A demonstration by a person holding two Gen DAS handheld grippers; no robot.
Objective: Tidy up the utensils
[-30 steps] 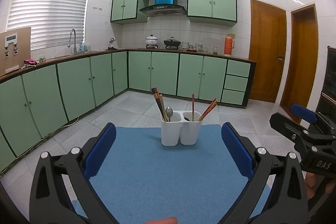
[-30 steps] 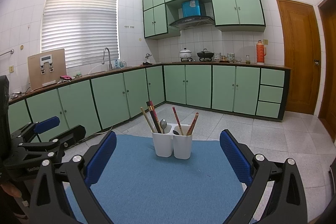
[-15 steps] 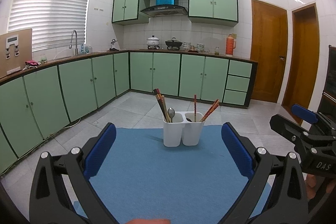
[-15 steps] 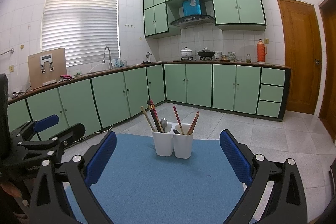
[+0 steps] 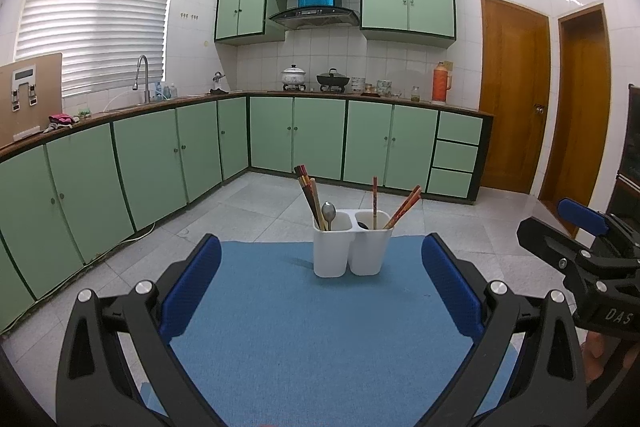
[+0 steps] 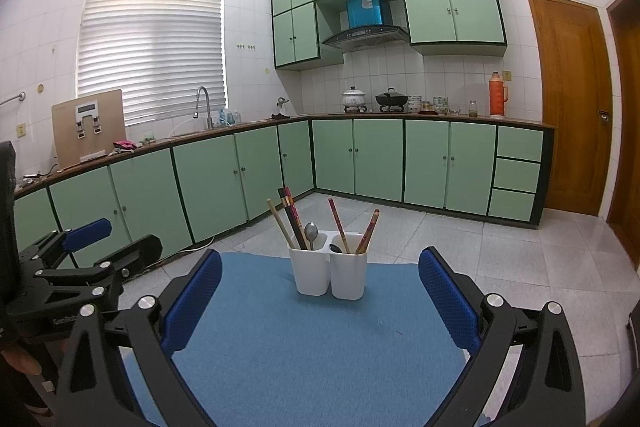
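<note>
Left wrist view: white letters "DAS" are readable on the black body of the right gripper (image 5: 576, 223), which sits off to the right of the left gripper (image 5: 320, 281); from this side its opening cannot be judged. The left gripper's blue-padded fingers (image 5: 192, 287) are spread wide and hold nothing, touching nothing. Straight ahead between them, near the far edge of the blue mat (image 5: 312, 339), stands the white two-compartment utensil holder (image 5: 350, 243). Its left compartment carries dark chopsticks (image 5: 308, 195) and a metal spoon (image 5: 329, 213); its right compartment carries red chopsticks (image 5: 402, 207) leaning right, with one standing nearly upright.

Right wrist view: partial lettering "GenRob" shows on the left gripper's (image 6: 86, 231) body, off to the left of the right gripper (image 6: 320, 285). The right gripper's blue pads (image 6: 450, 301) stand wide apart, empty and clear of everything. The utensil holder (image 6: 328, 273) is directly ahead between the fingers, on the mat's (image 6: 320, 355) far part, well apart from both pads. A pale chopstick (image 6: 280, 223), dark chopsticks and the spoon (image 6: 311, 231) fill the left compartment; red chopsticks (image 6: 366, 231) lean in the right one.
</note>
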